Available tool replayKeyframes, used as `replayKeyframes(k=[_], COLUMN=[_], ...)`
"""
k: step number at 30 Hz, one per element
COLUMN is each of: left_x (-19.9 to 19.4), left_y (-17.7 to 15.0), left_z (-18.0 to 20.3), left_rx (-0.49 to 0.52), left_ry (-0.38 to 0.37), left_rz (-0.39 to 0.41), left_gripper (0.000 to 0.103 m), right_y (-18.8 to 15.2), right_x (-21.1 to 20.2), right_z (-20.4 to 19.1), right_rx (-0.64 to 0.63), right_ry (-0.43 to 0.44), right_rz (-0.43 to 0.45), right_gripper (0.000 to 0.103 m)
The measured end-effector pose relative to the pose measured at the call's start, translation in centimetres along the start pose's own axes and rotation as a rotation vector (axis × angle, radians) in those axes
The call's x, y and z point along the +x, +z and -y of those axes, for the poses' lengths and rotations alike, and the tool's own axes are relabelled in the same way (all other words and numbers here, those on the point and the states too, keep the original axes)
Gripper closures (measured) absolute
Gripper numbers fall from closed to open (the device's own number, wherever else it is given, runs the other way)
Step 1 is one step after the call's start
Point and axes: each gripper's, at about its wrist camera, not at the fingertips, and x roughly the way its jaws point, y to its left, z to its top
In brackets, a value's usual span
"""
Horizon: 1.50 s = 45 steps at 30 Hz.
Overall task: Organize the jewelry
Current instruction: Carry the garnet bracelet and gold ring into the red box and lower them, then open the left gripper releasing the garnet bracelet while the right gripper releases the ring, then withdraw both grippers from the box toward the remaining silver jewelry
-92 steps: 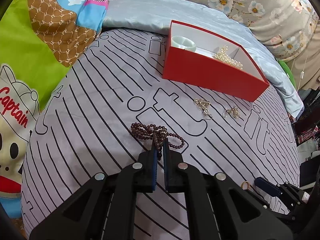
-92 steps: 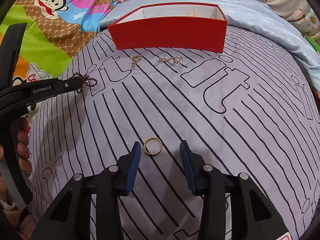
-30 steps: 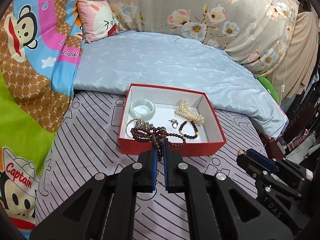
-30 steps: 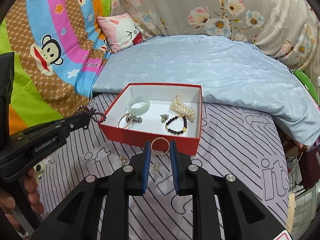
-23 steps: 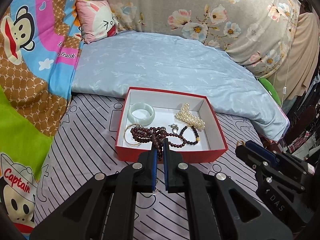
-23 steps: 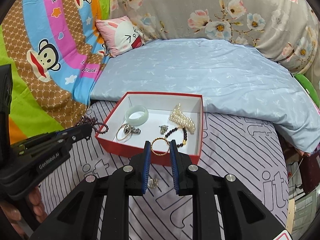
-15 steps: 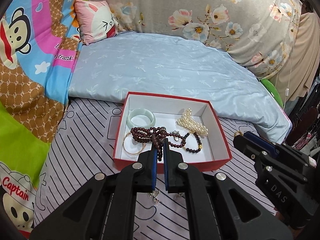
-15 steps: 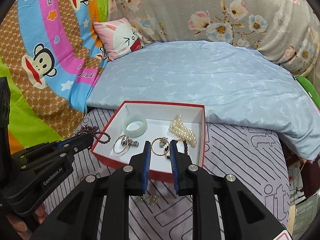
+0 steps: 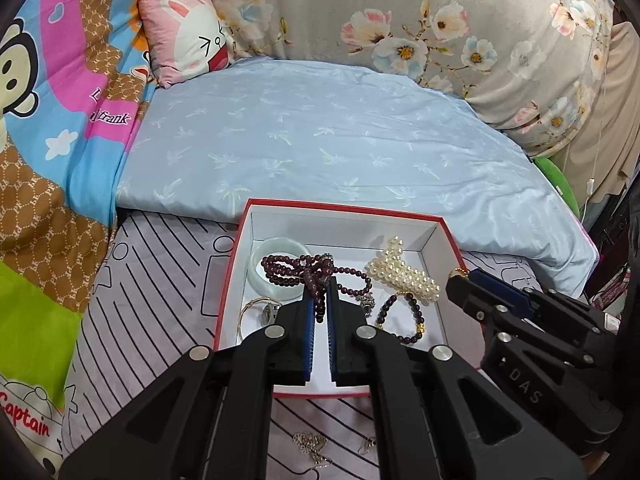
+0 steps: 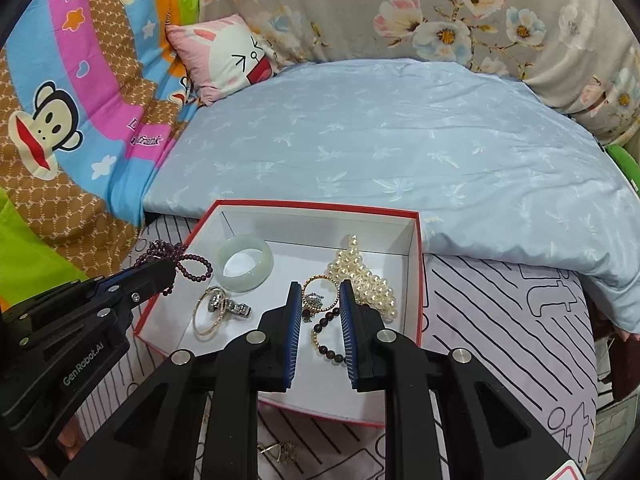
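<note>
A red box (image 9: 230, 276) with a white inside sits on the striped bedspread; it also shows in the right wrist view (image 10: 419, 264). It holds a jade bangle (image 10: 245, 263), a pearl strand (image 10: 362, 276), a dark bead bracelet (image 10: 326, 338), a thin gold bangle (image 10: 208, 318) and small charms. My left gripper (image 9: 319, 300) is shut on a maroon bead necklace (image 9: 308, 270) and holds it above the box. My right gripper (image 10: 320, 300) is shut on a gold ring (image 10: 320, 282) over the box's middle.
Loose earrings lie on the bedspread in front of the box (image 9: 310, 444), (image 10: 280, 452). A light blue quilt (image 9: 320, 140) lies behind the box. A pink bunny pillow (image 9: 184, 34) and floral cushions line the back. A monkey blanket (image 10: 60, 120) is at the left.
Both grippers rose from the bedspread with their pieces and moved forward over the box. The right gripper closed on the gold ring. Within the last second both came lower and closer over the box.
</note>
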Motion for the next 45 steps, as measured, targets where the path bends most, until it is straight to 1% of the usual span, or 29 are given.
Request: replayKeyframes(k=[9,15,19,24,26,28,30,31,32,35,41,45], left_x=[4.1,6.1,6.9,7.0,7.0,6.8,6.5,6.3,6.0,5.0,2.3,0.4], left_y=[-0.3,-0.8,-0.9,-0.9,-0.8,-0.8,-0.8,-0.8,-0.8,-0.9,-1.6,-2.7], left_z=[-0.2,-0.6,-0.7,-0.7,-0.8,-1.0,-1.3,-1.4,-1.6,-1.8,-2.4,-3.2], left_rx=[-0.013,-0.017,-0.017,-0.016,-0.024,-0.031,-0.041,-0.046,-0.049,-0.047,-0.060,-0.079], left_ry=[0.010,0.025,0.027,0.029,0.038,0.039,0.039,0.036,0.038,0.045,0.049,0.053], left_rz=[-0.058,-0.092,-0.101,-0.093,-0.092,-0.087,-0.083,-0.080,-0.076,-0.060,-0.038,-0.037], left_gripper=[0.098,0.097,0.096,0.096,0.085,0.081,0.079,0.078,0.075,0.067,0.067,0.066], right_y=[0.0,0.0,0.0,0.2,0.2,0.3,0.3,0.3,0.2,-0.4,-2.5,-4.0], right_x=[4.2,5.9,6.8,7.4,7.3,6.9,6.4,6.0,5.7,4.3,1.1,-0.9], right_z=[-0.3,-0.2,-0.2,-0.2,-0.2,-0.2,-0.2,-0.1,-0.1,0.1,0.0,0.0], right_rx=[-0.005,-0.005,-0.003,-0.004,-0.008,-0.007,-0.010,-0.011,-0.011,-0.007,-0.015,-0.008], right_ry=[0.001,0.000,0.003,0.005,0.003,0.002,0.001,-0.005,-0.007,-0.004,-0.015,-0.019], right_rz=[-0.057,-0.078,-0.090,-0.095,-0.090,-0.083,-0.072,-0.066,-0.061,-0.048,-0.032,-0.032], right_gripper=[0.085,0.085,0.085,0.083,0.082,0.082,0.080,0.078,0.075,0.075,0.075,0.074])
